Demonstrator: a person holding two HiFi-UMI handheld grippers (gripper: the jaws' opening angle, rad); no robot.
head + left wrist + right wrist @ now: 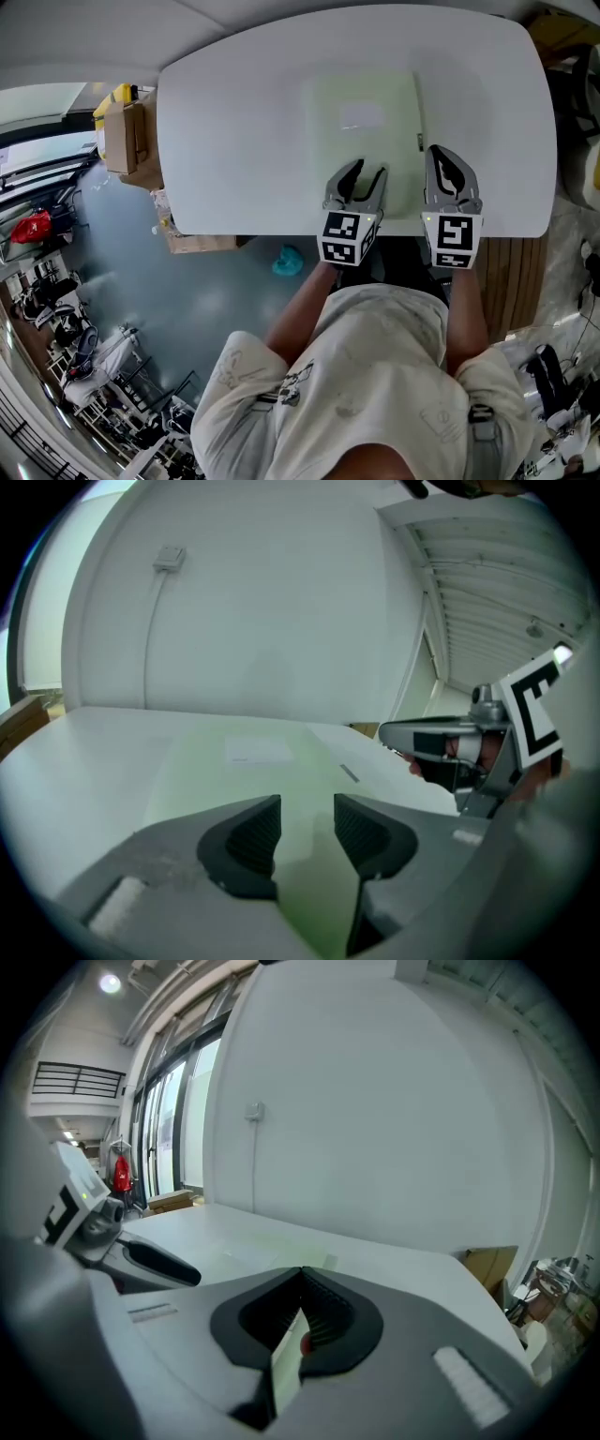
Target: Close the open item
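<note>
A white tabletop [234,141] fills the upper part of the head view, with you standing at its near edge. One flat, pale green item [328,141] lies on it, a thin sleeve or pouch by the look of it, reaching almost to the near edge and set slightly toward the right end. Its long axis runs from the near edge toward the far edge, straight away from you. It carries one whitish label [361,114] near its middle and one small grey tab [420,141] on its right-hand side, which is probably the closure. You hold two tongs. Your left tongs [367,171] are released, the jaws standing apart with nothing gripped, and they hover over the item's near end, so the green surface shows through the gap. Your right tongs [442,159] are clenched, tips meeting, with nothing visibly caught between them. They sit at the item's right side close to its near right corner. The tab lies just ahead of them, toward the far edge, so your right hand is the nearer one to it.
</note>
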